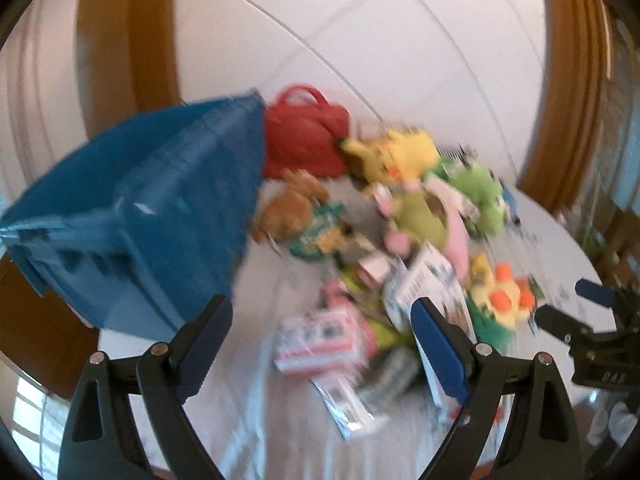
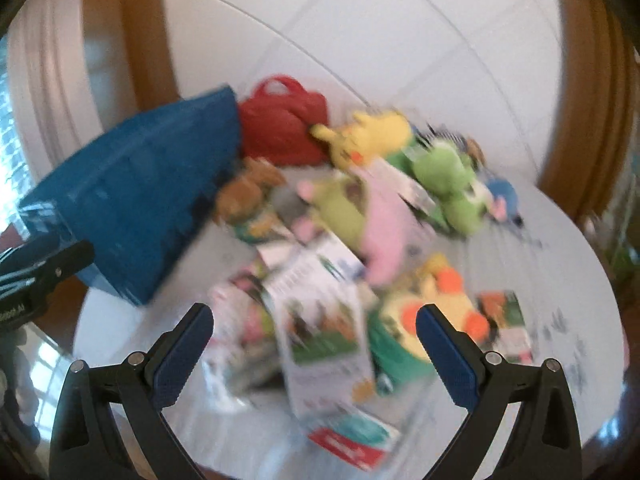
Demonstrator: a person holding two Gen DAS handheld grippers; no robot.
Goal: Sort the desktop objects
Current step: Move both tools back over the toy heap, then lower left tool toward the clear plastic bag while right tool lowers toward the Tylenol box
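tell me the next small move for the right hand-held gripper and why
Probably lower the right hand-held gripper onto the printed card package framed between its open fingers. It holds nothing, the package lies on top of the pile, and the blue crate stands just to the left.

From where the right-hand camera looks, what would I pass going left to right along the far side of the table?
Blue crate → red bag → yellow plush → green plush → small blue plush.
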